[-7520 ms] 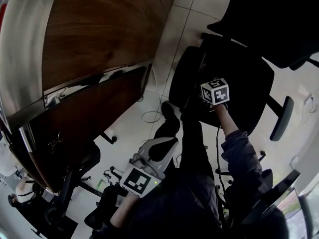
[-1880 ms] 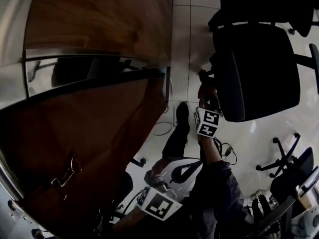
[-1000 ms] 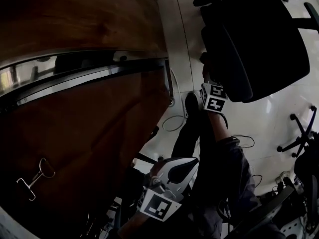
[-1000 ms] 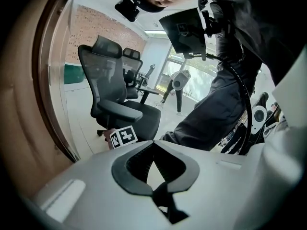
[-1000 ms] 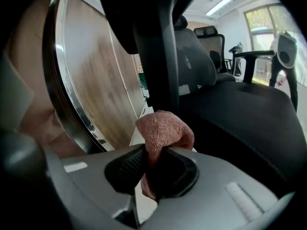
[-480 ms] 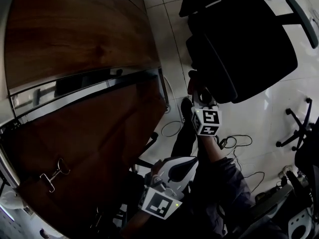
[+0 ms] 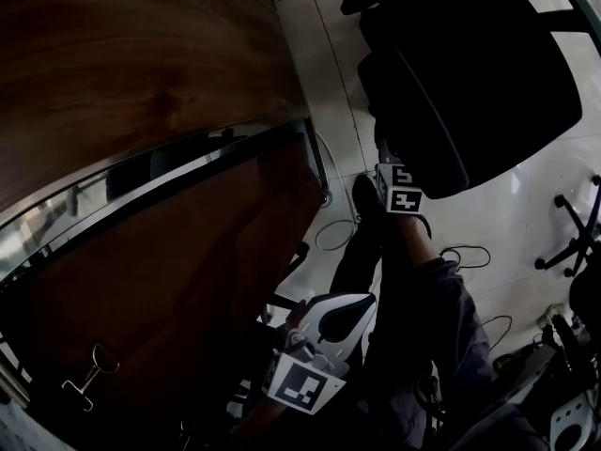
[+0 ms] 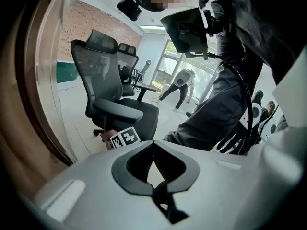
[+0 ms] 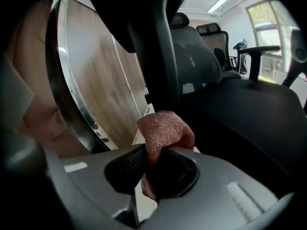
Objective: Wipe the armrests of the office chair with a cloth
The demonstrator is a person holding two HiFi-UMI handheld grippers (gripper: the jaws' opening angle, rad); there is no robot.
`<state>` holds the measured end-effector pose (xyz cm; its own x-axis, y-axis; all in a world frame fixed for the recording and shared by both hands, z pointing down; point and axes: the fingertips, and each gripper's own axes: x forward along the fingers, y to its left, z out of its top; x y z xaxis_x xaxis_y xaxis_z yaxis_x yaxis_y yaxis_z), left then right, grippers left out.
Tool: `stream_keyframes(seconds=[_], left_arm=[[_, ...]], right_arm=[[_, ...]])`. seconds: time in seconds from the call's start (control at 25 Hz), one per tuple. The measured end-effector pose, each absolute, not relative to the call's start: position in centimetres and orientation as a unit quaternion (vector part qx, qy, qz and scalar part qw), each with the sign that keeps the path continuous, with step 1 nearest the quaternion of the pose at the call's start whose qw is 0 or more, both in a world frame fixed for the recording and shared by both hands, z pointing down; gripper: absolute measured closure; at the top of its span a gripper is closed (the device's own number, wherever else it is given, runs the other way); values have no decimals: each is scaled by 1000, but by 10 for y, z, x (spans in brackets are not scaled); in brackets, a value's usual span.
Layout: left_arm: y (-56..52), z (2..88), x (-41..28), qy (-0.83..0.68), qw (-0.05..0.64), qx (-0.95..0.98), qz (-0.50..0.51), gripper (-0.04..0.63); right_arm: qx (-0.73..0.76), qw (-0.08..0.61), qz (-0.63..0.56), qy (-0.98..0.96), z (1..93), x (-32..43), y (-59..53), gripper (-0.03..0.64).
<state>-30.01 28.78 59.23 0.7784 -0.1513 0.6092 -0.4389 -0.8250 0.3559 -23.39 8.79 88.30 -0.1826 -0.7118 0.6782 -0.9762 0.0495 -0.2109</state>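
Jaws on my right tool [image 9: 153, 166] are clamped on the bunched pink cloth [image 9: 165, 133]. Just ahead and above it sits the near armrest [image 7: 413, 120] of the office chair [image 7: 512, 73], long axis running away from me; contact I can't confirm. My left tool [image 7: 329, 319] hangs by my body, jaws together on nothing, well apart. I judge the wipe goes up, then along that length.

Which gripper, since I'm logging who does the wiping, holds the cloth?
The right gripper: a pinkish cloth is pinched between its jaws. The left gripper has its jaws together with nothing between them.
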Motion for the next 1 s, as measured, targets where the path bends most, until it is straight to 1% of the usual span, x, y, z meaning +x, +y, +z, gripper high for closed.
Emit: stream_keyframes(seconds=[0.2,0.32,0.48,0.6,0.68,0.8,0.88,1.0], left_arm=[[284,587,-299,-156,248,911,291,578],[281,576,-292,-148,241,916,285,578],[276,542,-289,-145,227,927,262,578],[265,511,-288,-151,210,936,240,578],[251,487,-281,-150,192,945,221,578],[229,446,-267,-139,149,960,194,578],[221,416,-267,-145,124,963,191,578],[221,373,-256,-148,107,966,183,578]], right_arm=[[588,210,332,-707,876,-243,96,572],[571,202,331,-724,846,-255,113,571],[524,214,333,-755,789,-280,167,571],[475,214,340,-783,720,-285,203,571],[446,209,333,-804,663,-269,208,571],[443,209,290,-822,572,-228,198,571],[437,208,257,-837,516,-216,192,571],[432,210,220,-849,448,-196,194,571]])
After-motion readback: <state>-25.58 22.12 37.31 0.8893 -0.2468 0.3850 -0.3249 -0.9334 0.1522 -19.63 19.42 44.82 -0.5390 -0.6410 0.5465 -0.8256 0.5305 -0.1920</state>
